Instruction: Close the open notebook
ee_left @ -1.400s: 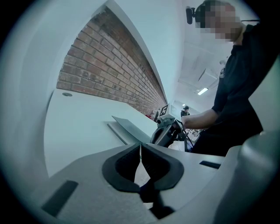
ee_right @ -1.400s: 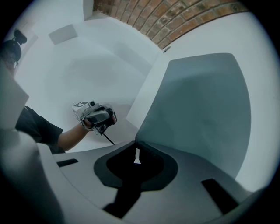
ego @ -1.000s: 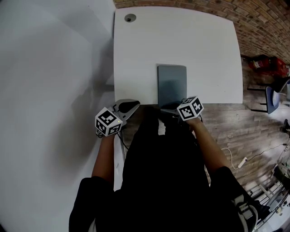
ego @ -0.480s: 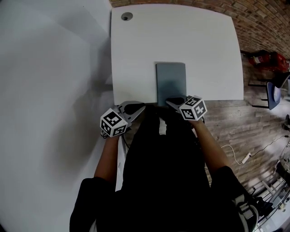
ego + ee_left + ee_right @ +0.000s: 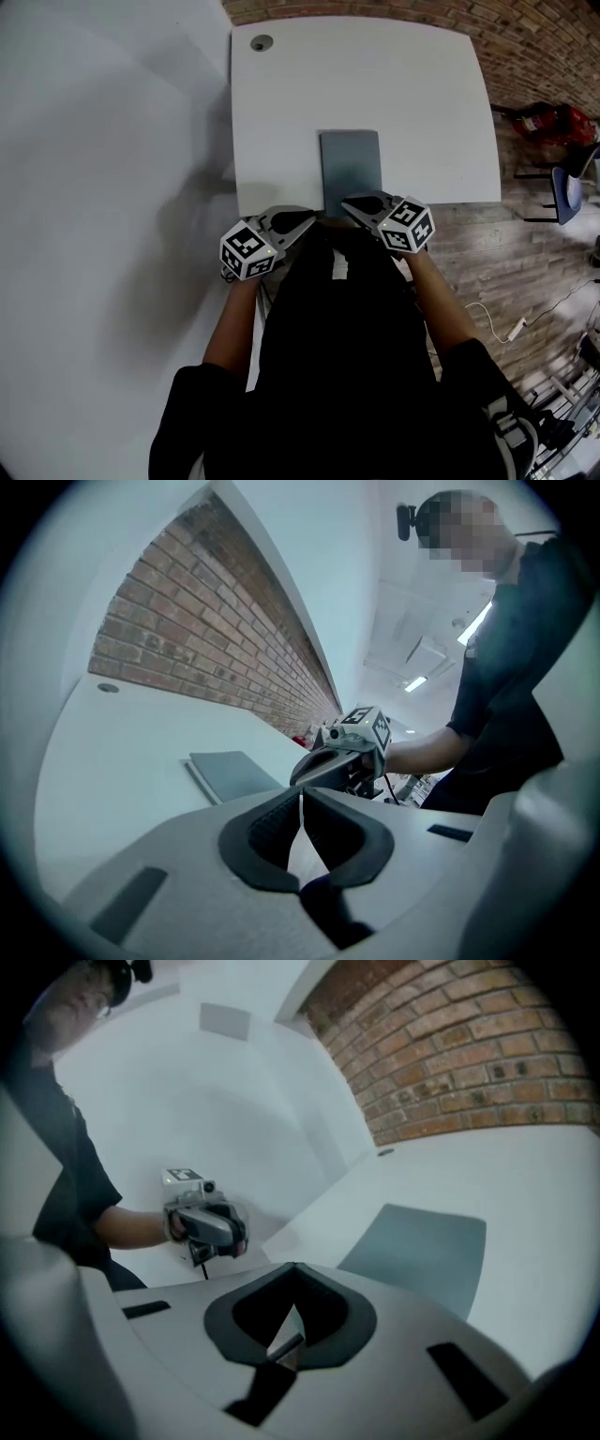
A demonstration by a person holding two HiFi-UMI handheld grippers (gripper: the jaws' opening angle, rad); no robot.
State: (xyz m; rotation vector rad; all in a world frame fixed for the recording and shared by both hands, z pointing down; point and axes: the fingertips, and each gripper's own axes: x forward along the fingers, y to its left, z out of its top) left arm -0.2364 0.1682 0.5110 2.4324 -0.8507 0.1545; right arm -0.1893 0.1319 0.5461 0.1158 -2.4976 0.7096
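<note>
Right claw is pinched shut. Its jaws have just been closing, and its own camera shows nothing between the pads, only bare desk past the tips. It hovers over the near edge of the notebook, tips pointing across toward my other hand. From the left gripper view it looks lifted clear of the cover rather than resting on it, though I would not swear to the gap. Left claw is drawn together as well and is empty. It hangs just off the desk's front edge, beside the notebook's near left corner but apart from it.

The notebook lies flat on the desk, close to the front edge and roughly midway along it, grey cover up. I see one plain slab with no page showing and no leaf standing, so I judge it already closed. That puts me at the tail of the job: the closing step looks finished, and neither claw has anything to carry.

As I read it, the next move calls for little. I should draw both claws back toward me and away from the cover without brushing it, since a knock on that near edge could slide the notebook or lift the cover. If the cover were springing up I would press it down with shut tips, but from here I see no lift.
</note>
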